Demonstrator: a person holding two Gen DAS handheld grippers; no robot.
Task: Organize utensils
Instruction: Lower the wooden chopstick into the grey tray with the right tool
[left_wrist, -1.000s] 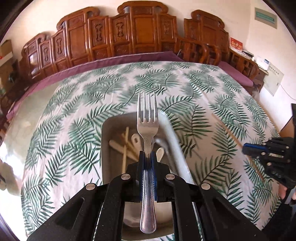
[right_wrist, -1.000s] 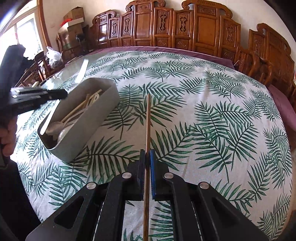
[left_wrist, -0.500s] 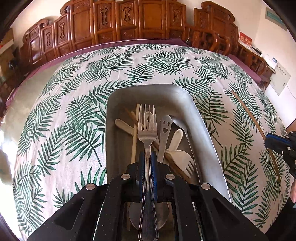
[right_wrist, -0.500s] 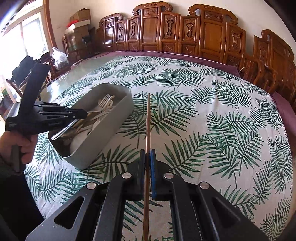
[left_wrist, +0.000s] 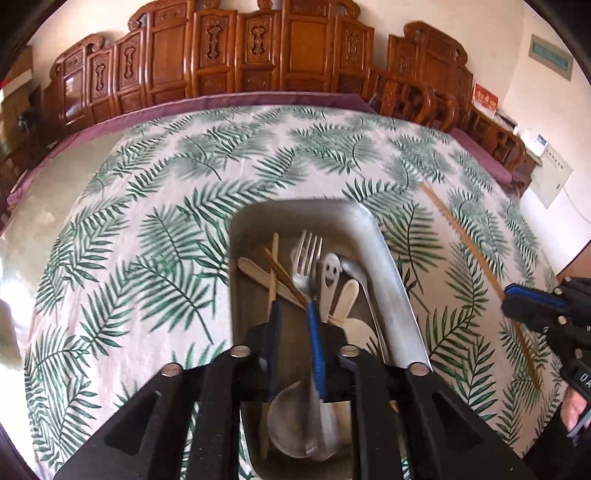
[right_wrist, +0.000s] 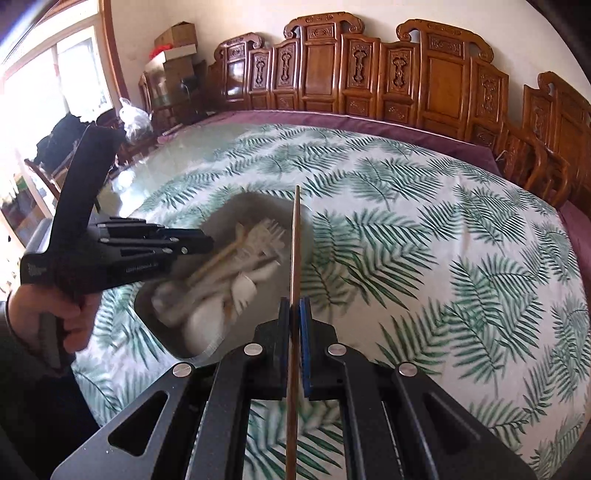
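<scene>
Left hand-held gripper (left_wrist: 293, 332): jaws spread apart over the grey tray (left_wrist: 397, 295). The metal fork (left_wrist: 308, 258) lies along the inner face of the right finger, tines forward, handle blurred; judged just let go and dropping into the tray, though contact with the pad cannot be ruled out.

Right hand-held gripper (right_wrist: 294, 317): jaws closed on one wooden chopstick (right_wrist: 295, 240), held off the tabletop (right_wrist: 424, 258), its tip above the tray's near edge. The tray sits on the leaf-print cloth, just left of this gripper.

Progress, as a judgement: most of the job looks done. The fork is at or in the tray; the chopstick in the right gripper is the one piece visibly left to deposit. No other loose utensil shows on the cloth in either view.

Count, left wrist view, tray contents partly overlapping:
- metal fork: 1
- chopsticks in tray: 2 (one pale, one dark), plus 1 in the right gripper
- pale flat wooden handle or spatula: 1
- white spoon with a smiling face (left_wrist: 330, 275): 1
- pale fork: 1
- metal spoon bowl at the near end: 1, perhaps a second metal handle along the right wall; cannot tell.
</scene>
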